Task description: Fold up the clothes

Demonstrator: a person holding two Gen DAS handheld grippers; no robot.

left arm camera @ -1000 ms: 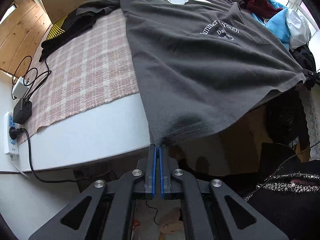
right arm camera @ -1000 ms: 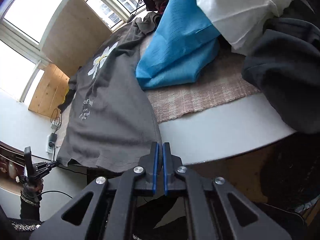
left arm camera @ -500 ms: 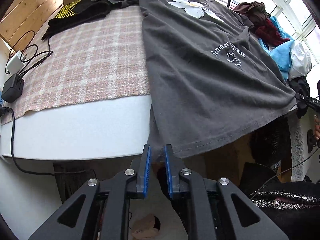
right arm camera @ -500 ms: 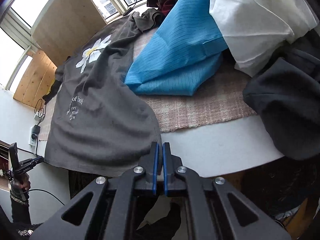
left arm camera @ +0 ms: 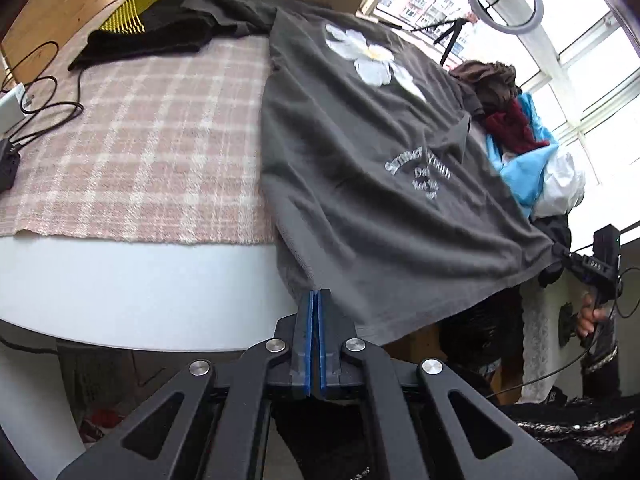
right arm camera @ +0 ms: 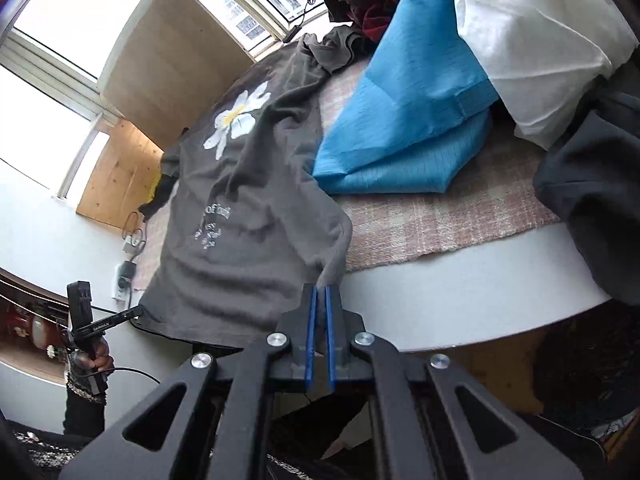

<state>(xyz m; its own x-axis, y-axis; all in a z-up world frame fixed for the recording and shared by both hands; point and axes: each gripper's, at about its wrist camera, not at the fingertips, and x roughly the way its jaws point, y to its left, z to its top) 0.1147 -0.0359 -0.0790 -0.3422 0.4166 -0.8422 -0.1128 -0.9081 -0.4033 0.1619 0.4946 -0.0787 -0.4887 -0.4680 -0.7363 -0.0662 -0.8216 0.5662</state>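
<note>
A dark grey T-shirt [left arm camera: 360, 184] with a white flower print and white lettering lies spread on the table, its hem hanging over the near edge. My left gripper [left arm camera: 318, 294] holds the hem's left corner, jaws closing tight with the cloth pinched between the blue pads. My right gripper [right arm camera: 322, 290] is shut on the opposite hem corner of the T-shirt [right arm camera: 240, 232]. Each wrist view shows the other gripper at the far corner: the right gripper [left arm camera: 560, 254], the left gripper [right arm camera: 136, 312]. The hem is stretched between them.
A pink checked cloth [left arm camera: 140, 152] covers the round white table [left arm camera: 140, 292]. A black and yellow garment [left arm camera: 148, 32] lies at the back left. Blue cloth [right arm camera: 408, 120], white cloth [right arm camera: 540, 40] and a dark garment [right arm camera: 592, 200] pile up on the right. Cables and a charger [left arm camera: 8, 160] sit far left.
The left gripper opened a little at the hem corner half a second ago and is shut on it again. Both grippers have risen, and the hem is drawn tauter.
</note>
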